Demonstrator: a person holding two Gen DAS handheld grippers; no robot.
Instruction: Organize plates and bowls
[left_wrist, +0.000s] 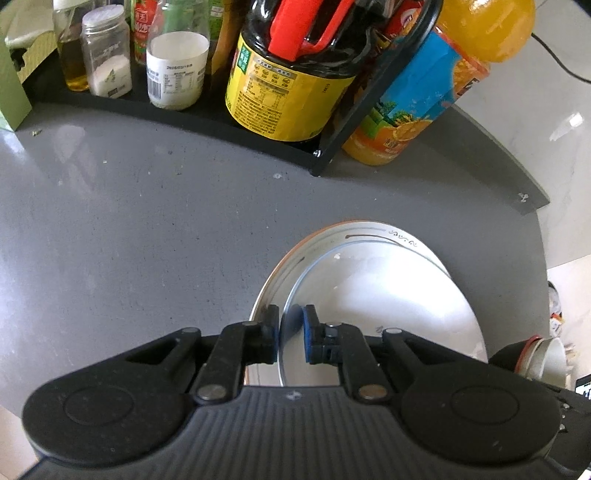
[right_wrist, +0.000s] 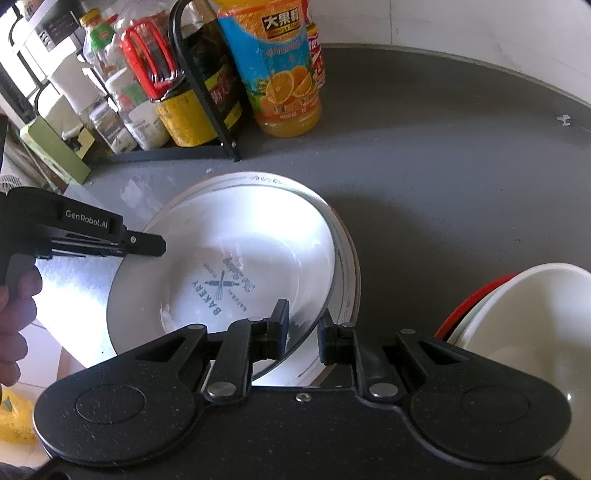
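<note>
A white plate (right_wrist: 240, 236) with a bakery print lies tilted over a larger plate (right_wrist: 349, 280) with a dark line pattern, on the grey counter (right_wrist: 443, 166). My right gripper (right_wrist: 304, 332) is shut on the white plate's near rim, one pad inside and one outside. My left gripper (left_wrist: 290, 334) is shut on the same white plate (left_wrist: 388, 295) at its left rim. The patterned plate (left_wrist: 332, 236) shows beyond it. The right wrist view shows the left gripper (right_wrist: 159, 245) from the side, with a hand (right_wrist: 14, 295) on its grip.
A stack of bowls (right_wrist: 535, 314), white on top with red rims below, stands at the right. A black rack (left_wrist: 258, 129) of bottles and jars lines the back, with an orange juice bottle (right_wrist: 288, 74) beside it. A green box (right_wrist: 55, 155) sits far left.
</note>
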